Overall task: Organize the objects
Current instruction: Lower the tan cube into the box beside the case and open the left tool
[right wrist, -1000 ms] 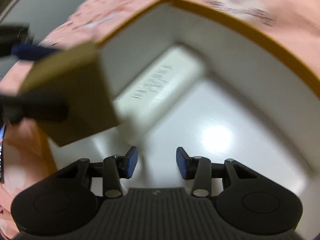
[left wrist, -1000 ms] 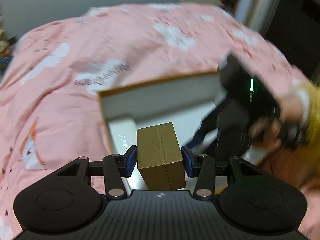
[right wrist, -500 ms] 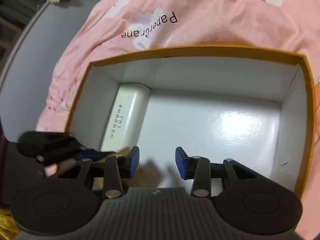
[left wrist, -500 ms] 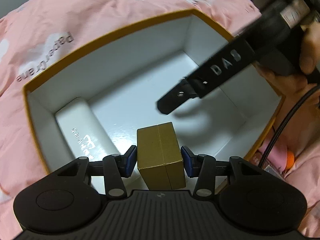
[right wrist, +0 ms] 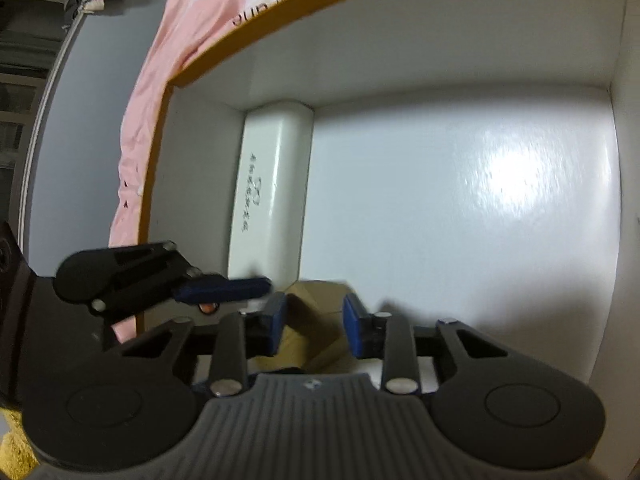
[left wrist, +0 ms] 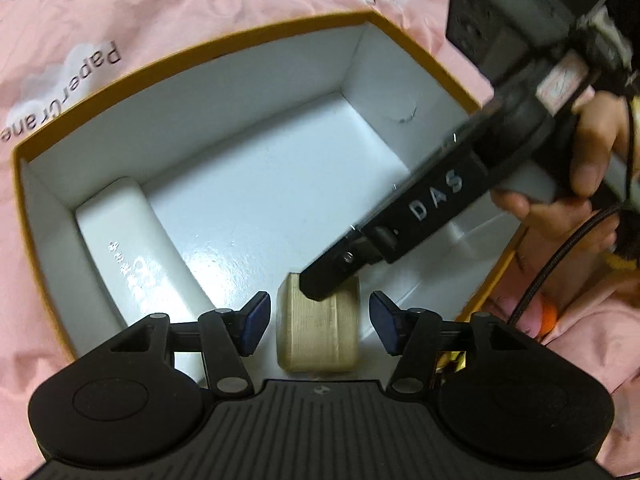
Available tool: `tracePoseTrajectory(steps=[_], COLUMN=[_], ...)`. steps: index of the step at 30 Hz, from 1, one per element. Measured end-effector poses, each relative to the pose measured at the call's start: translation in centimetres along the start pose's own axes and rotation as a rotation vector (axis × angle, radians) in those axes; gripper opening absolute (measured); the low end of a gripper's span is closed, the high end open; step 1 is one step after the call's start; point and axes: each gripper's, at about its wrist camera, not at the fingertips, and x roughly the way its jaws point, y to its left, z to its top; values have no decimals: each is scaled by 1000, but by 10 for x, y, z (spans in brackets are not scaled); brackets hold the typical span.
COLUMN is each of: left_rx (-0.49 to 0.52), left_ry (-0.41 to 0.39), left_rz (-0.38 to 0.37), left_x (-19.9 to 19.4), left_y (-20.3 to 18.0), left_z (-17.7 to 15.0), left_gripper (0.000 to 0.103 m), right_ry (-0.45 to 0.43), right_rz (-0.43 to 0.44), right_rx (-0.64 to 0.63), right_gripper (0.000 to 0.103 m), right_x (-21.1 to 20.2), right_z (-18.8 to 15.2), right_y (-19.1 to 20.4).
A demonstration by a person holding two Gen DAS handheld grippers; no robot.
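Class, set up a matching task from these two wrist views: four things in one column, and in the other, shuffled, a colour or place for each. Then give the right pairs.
Things:
1. small box
2. long case
3. big box
4. bedspread

Descriptions:
A. pink, with white cloud shapes
B. white, lying along the big box's left wall
C. gold-brown, between the left tongs' pads
D. white inside, orange rim

Pairs: 1-C, 2-B, 3-D, 4-A

pink printed bedspread [left wrist: 120, 20], grey wall [right wrist: 100, 100]
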Motion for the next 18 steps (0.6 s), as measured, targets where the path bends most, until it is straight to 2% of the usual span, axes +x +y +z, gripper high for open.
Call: tracePoseTrajectory(steps=[6,12,18], left_rx=[-173,-342,-434], left_ry=[-132,-318,-426], left_rz=[-7,78,177], left_x=[-40,-83,-92], left_y=[13,24,22], left_z=[-24,-46,-56], left_gripper=[65,65,62], right_ry=[22,50,71], right_rz=[21,54,78], right_rx=[34,37,9], right_gripper=[33,29,24], right_x=[8,23,39], right_z=[-9,-18,-20], right_y=[2,12,29])
